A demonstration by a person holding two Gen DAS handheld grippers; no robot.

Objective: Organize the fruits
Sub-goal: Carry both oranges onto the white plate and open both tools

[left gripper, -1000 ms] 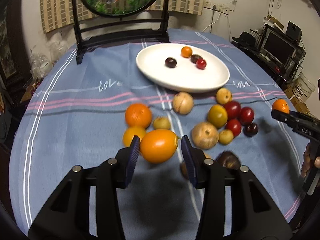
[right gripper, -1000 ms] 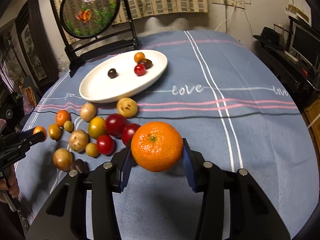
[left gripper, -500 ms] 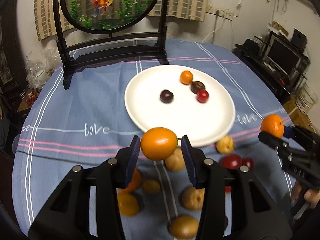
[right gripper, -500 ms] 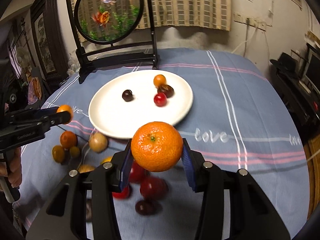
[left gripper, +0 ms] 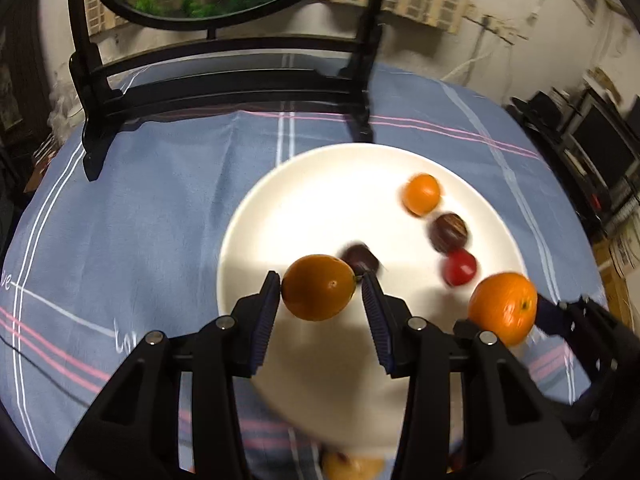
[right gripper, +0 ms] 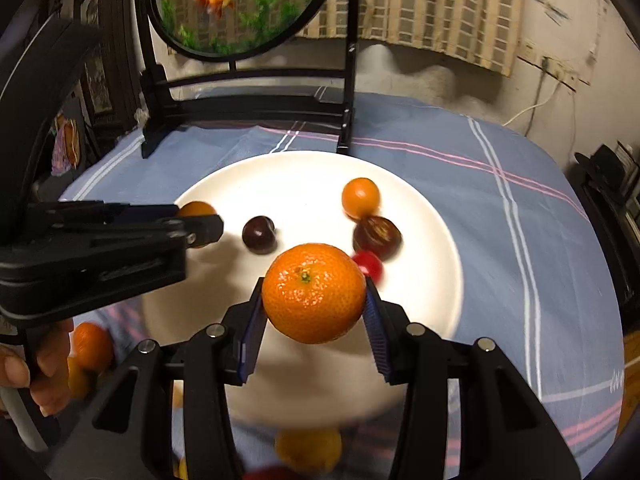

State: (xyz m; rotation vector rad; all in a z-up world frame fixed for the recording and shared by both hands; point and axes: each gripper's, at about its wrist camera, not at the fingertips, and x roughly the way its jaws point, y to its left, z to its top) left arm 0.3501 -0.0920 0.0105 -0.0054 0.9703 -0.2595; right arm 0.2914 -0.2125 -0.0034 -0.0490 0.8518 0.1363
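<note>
Both grippers carry an orange fruit over the white plate point(left gripper: 280, 200), ready to set it down.

The left gripper point(left gripper: 319, 294) is clamped on a smooth oval orange fruit point(left gripper: 319, 292) held above the plate's near left part, just in front of a dark plum point(left gripper: 360, 258). The right gripper point(right gripper: 313, 294) grips a dimpled tangerine point(right gripper: 314, 292) above the plate's near right part, close to a red cherry tomato point(right gripper: 370, 264). A small orange point(right gripper: 360, 198) and a dark brown fruit point(right gripper: 378, 234) lie on the plate's far right. This looks like the placing step: next, each gripper should lower to bare plate, clear of the fruit already lying there, then ease apart so nothing rolls. More fruit waits on the counter point(right gripper: 500, 208) beside the plate's near edge.
</note>
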